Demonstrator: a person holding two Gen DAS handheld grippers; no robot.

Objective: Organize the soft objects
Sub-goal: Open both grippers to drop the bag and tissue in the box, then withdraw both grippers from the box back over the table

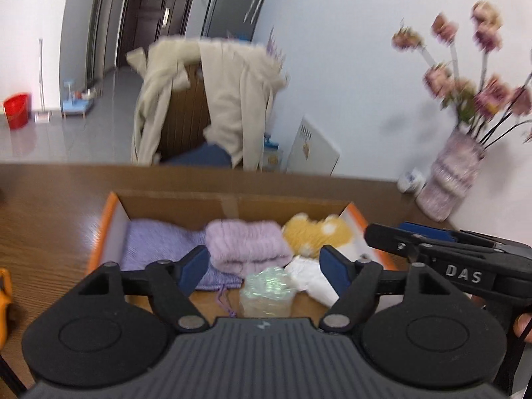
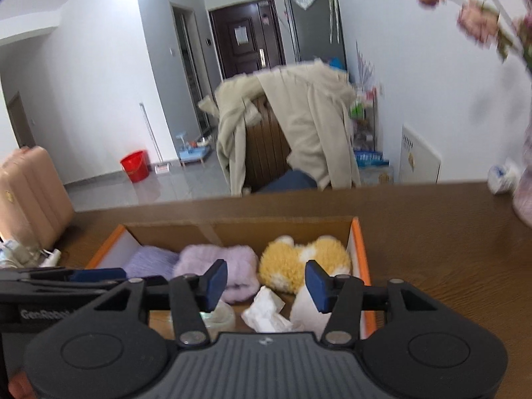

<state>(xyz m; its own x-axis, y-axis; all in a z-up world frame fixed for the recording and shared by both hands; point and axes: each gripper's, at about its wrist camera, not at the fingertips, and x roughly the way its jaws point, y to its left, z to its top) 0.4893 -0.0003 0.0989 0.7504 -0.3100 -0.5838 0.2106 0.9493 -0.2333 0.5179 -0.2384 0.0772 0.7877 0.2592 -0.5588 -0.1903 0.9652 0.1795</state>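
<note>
While the cardboard box [image 1: 179, 204] is sitting on the wooden table [image 1: 50, 219], both grippers are hovering over its near edge with nothing in them. The left gripper [image 1: 264, 267] is standing wide, its blue pads clear of everything; the right gripper [image 2: 266, 284] is also parted, empty. Inside, the lavender knit [image 1: 156, 244] is lying at the left, the fluffy lilac piece [image 1: 247, 244] beside it, the yellow plush toy [image 2: 304, 261] at the right, with white cloth [image 2: 266, 311] and a shiny wrapped bundle [image 1: 267, 291] nearer the camera. This is looking like the moment between placements, a release just done. Next, someone is needing to spot any soft item outside the box; none is showing here.
</note>
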